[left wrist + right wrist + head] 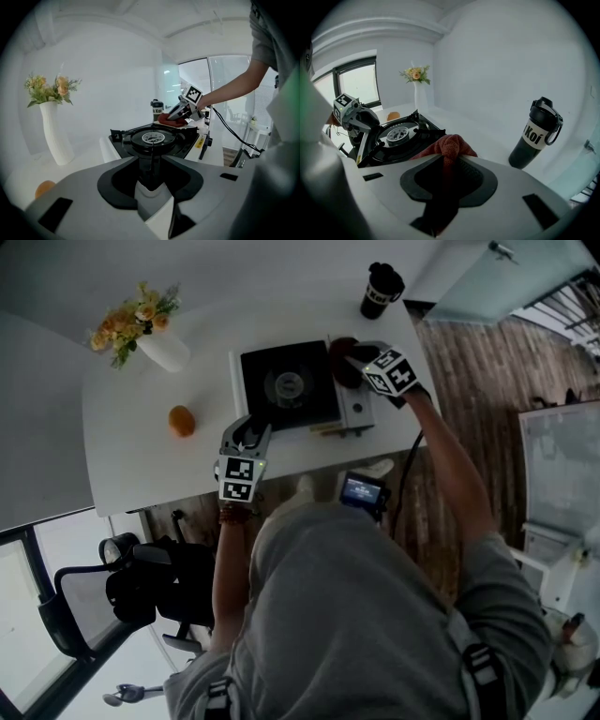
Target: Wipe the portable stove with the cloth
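The portable stove (286,385), black-topped with a round burner (153,138), stands near the white table's front edge. My right gripper (354,360) is shut on a dark red cloth (449,144), which bunches out between its jaws. The cloth (339,357) rests on the stove's far right corner, beside the silver control panel (356,411). My left gripper (251,434) is at the stove's front left corner, and its jaws stand narrow around the stove's rim (150,164). From the left gripper view, the right gripper (180,115) and cloth (171,121) lie beyond the burner.
A white vase of flowers (155,338) and an orange (182,420) sit left of the stove. A black tumbler (381,290) stands at the table's far right. An office chair (112,592) is on the floor at the lower left. A cable (409,460) hangs from the right gripper.
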A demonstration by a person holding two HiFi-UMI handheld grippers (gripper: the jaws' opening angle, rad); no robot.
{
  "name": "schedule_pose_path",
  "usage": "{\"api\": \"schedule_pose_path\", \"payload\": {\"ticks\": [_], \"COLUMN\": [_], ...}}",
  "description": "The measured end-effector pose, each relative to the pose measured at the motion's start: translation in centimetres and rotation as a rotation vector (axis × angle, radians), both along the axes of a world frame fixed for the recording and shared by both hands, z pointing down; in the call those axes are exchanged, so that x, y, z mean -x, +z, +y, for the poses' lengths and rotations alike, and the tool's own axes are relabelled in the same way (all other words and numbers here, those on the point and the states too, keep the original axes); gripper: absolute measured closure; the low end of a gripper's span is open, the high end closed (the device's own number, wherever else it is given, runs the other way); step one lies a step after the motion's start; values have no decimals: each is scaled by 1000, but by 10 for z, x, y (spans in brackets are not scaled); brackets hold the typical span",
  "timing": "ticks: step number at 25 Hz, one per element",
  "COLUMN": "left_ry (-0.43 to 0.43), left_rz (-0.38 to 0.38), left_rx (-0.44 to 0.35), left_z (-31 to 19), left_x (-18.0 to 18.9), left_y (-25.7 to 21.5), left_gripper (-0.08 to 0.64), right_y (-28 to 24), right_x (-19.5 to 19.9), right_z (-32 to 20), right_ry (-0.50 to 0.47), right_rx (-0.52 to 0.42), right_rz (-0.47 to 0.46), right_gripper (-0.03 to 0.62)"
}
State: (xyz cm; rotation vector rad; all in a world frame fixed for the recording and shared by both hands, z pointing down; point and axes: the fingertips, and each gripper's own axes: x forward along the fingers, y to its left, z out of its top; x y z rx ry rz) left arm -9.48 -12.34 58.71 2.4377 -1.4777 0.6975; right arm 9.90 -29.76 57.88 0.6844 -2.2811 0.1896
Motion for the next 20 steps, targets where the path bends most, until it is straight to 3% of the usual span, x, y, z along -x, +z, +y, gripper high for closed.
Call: {"api": "schedule_pose_path", "payload": {"ticks": [20], "left_ry": [-5], "left_rz": [0], "left_rx": [17], "left_z": [-1], "left_x": [1], "left_y": [2], "left_gripper": [393], "right_y": [0], "right_x": [-13], "right_z": [63], "right_ry": [-19], "right_rx": [-1], "right_rz": [-31], "right_gripper": [500]}}
